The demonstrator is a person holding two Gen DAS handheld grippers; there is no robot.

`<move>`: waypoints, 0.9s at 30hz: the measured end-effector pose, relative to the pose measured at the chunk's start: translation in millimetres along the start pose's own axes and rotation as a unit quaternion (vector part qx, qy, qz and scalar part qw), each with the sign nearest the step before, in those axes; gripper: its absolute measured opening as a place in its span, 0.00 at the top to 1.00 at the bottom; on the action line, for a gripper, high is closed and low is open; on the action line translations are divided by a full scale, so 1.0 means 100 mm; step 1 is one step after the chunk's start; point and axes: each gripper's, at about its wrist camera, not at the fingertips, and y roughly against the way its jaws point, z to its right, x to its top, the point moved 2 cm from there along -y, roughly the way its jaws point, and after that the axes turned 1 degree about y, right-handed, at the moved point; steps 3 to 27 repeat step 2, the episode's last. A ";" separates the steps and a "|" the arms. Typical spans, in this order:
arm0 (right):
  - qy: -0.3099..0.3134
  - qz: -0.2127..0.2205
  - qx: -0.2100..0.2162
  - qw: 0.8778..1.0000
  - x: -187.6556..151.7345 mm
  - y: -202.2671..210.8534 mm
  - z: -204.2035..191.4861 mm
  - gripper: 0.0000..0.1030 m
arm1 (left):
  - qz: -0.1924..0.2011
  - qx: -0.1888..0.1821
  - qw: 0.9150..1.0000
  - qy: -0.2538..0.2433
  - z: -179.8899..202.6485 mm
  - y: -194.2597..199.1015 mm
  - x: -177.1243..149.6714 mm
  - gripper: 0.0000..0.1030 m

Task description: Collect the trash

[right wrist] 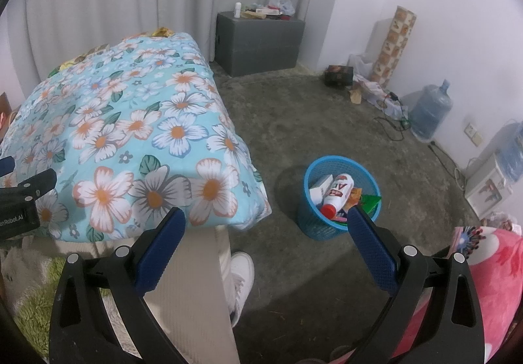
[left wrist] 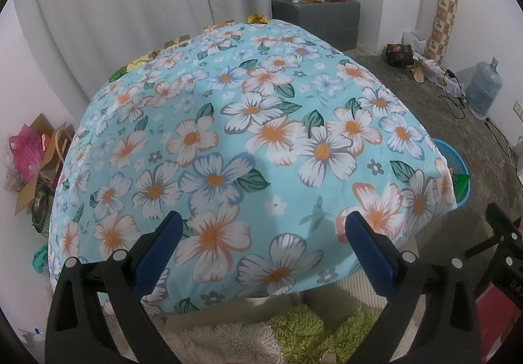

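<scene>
- The blue basket stands on the grey floor, just beside the near right corner of the table, and holds the trash: a white bottle with a red cap lying tilted, a white box, and orange and green wrappers.
- In the left wrist view only a slice of the basket's rim shows past the edge of the table.
- The right gripper hangs over the floor between the table corner and the basket, pointing forward and down; its blue fingers are spread wide with nothing between them.
- The left gripper is held above the near edge of the table, facing across it; its jaws are likewise wide apart and empty.
- The table is covered by a light blue cloth printed with white and orange flowers, and its top is bare near the grippers.
- Along the far edge of the cloth a few small wrappers peep up, yellow and green.
- Below the right gripper are the person's pale trouser leg and white shoe.
- By the far wall stand a grey box with clutter on top and a water jug.
</scene>
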 end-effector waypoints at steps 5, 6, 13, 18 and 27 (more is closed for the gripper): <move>0.000 0.000 0.000 1.000 0.00 0.00 0.00 0.08 | -0.002 -0.001 1.000 0.000 -0.01 -0.01 -0.01 0.05; 0.000 0.000 0.000 1.000 0.00 0.00 0.00 0.08 | -0.002 -0.001 1.000 0.000 -0.01 -0.01 -0.01 0.05; 0.000 0.000 0.000 1.000 0.00 0.00 0.00 0.08 | -0.002 -0.001 1.000 0.000 -0.01 -0.01 -0.01 0.05; 0.000 0.000 0.000 1.000 0.00 0.00 0.00 0.08 | -0.002 -0.001 1.000 0.000 -0.01 -0.01 -0.01 0.05; 0.000 0.000 0.000 1.000 0.00 0.00 0.00 0.08 | -0.002 -0.001 1.000 0.000 -0.01 -0.01 -0.01 0.05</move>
